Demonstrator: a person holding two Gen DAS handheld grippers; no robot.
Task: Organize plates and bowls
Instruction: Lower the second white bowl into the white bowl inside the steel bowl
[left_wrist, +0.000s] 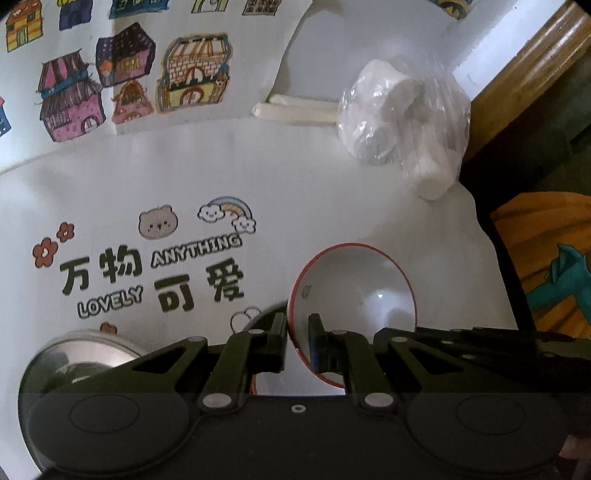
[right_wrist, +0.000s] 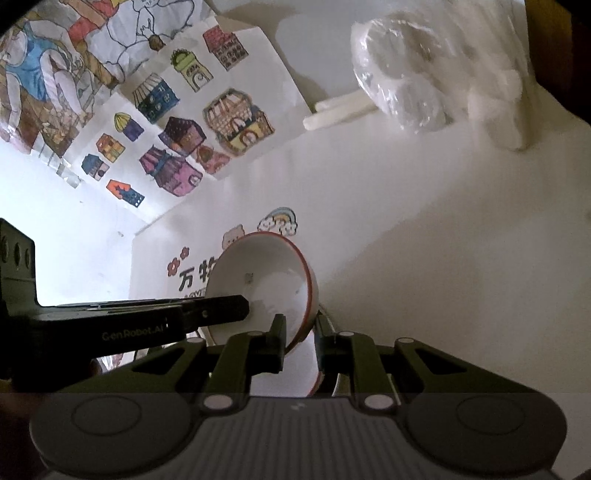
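White bowl (left_wrist: 354, 291) rim, left hand-held gripper (left_wrist: 297, 341) clamped

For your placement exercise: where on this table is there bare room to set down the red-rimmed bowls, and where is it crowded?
Bare white tabletop lies between the house drawings, the plastic-wrapped bundle and the bear-and-rainbow print. In the right wrist view, a wider bare stretch runs right of the held bowl. Crowded: the steel bowl lower left, and the bundle's corner.

Glossy ceramic-looking bowl (left_wrist: 354, 291), shiny metal bowl (left_wrist: 85, 350), crinkled clear plastic bag (left_wrist: 402, 122)
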